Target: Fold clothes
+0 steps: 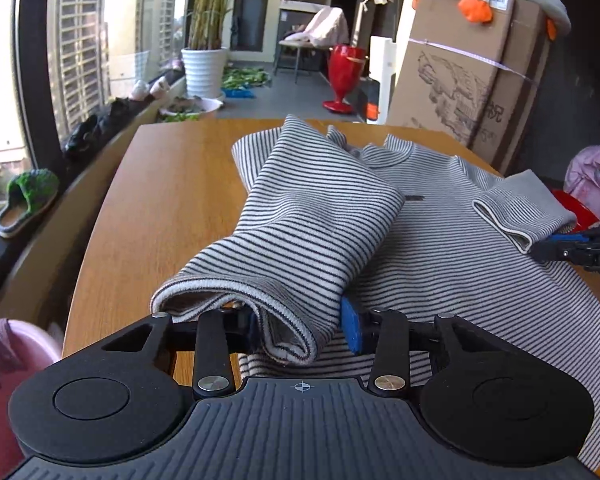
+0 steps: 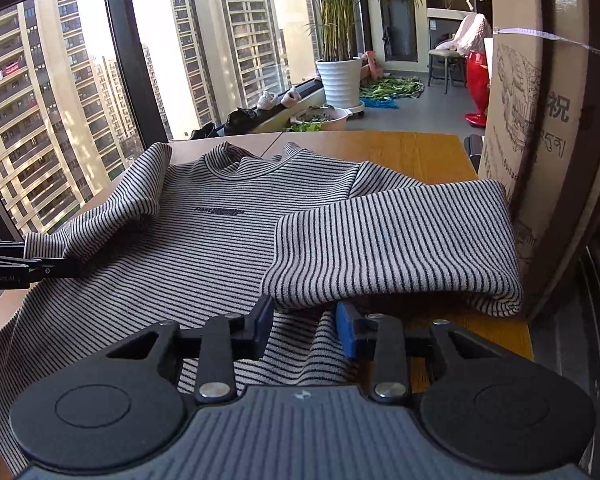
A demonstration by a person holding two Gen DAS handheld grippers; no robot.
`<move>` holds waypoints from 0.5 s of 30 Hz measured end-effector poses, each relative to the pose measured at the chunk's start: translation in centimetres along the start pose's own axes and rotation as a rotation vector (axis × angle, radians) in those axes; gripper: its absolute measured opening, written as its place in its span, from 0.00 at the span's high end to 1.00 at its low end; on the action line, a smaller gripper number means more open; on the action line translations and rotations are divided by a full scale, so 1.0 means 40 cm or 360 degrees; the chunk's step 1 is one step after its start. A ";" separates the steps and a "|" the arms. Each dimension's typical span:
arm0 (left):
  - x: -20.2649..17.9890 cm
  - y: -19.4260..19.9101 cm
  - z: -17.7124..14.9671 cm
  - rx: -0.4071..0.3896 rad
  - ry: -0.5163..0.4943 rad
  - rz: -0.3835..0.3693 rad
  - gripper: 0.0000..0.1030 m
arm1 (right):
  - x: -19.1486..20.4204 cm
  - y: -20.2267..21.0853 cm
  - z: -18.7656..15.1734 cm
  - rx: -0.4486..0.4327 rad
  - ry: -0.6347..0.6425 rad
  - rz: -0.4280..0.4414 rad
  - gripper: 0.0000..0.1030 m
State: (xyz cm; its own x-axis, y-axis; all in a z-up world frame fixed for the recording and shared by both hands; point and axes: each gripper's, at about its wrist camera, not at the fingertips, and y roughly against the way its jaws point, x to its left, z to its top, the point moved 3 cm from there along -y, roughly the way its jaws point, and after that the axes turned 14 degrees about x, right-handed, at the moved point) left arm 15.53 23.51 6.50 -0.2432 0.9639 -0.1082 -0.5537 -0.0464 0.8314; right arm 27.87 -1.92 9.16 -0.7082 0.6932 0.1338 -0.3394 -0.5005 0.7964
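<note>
A grey-and-black striped sweater (image 1: 440, 240) lies chest up on the wooden table (image 1: 160, 200), collar at the far end. Its left sleeve (image 1: 300, 220) is folded in over the body. The cuff droops loosely between the blue pads of my left gripper (image 1: 302, 328), which stands open. In the right wrist view the other sleeve (image 2: 392, 240) lies folded across the sweater (image 2: 204, 240). Its cuff edge rests just past the fingertips of my right gripper (image 2: 304, 328), which is open with only the sweater body showing between the pads. Each gripper also shows at the edge of the other's view.
A tall cardboard box (image 2: 540, 140) stands against the table's right edge, close to the right sleeve. A window with a sill of shoes runs along the left side. A pink bundle (image 1: 596, 176) lies at the right. Beyond the table (image 2: 420, 152) are a potted plant and a red vase.
</note>
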 end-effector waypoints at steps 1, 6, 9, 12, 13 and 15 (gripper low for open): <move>0.004 -0.005 0.010 -0.0005 0.0003 0.0015 0.64 | -0.001 -0.008 0.009 -0.0004 0.0000 -0.0002 0.68; 0.030 -0.022 0.058 -0.0026 0.0001 0.0080 0.64 | -0.004 -0.064 0.069 -0.0033 0.0016 -0.0061 0.69; 0.063 -0.014 0.071 -0.0035 0.0033 0.0080 0.62 | -0.013 -0.087 0.090 -0.0031 0.0024 -0.0069 0.69; 0.104 0.013 0.070 -0.0045 0.0084 0.0035 0.57 | -0.016 -0.086 0.092 -0.0043 0.0030 -0.0078 0.62; 0.112 0.032 0.066 -0.0045 0.0092 0.0015 0.46 | -0.018 -0.077 0.086 -0.0053 0.0013 -0.0088 0.57; 0.119 0.091 0.041 -0.0073 0.0048 0.0053 0.15 | -0.020 -0.049 0.076 -0.0089 -0.0024 -0.0109 0.31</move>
State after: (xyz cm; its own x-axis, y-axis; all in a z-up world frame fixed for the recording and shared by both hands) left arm 13.68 28.36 9.92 -0.2858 0.9533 -0.0978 -0.5807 -0.0911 0.8090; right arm 31.00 0.09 9.28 -0.6729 0.7343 0.0890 -0.4212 -0.4793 0.7699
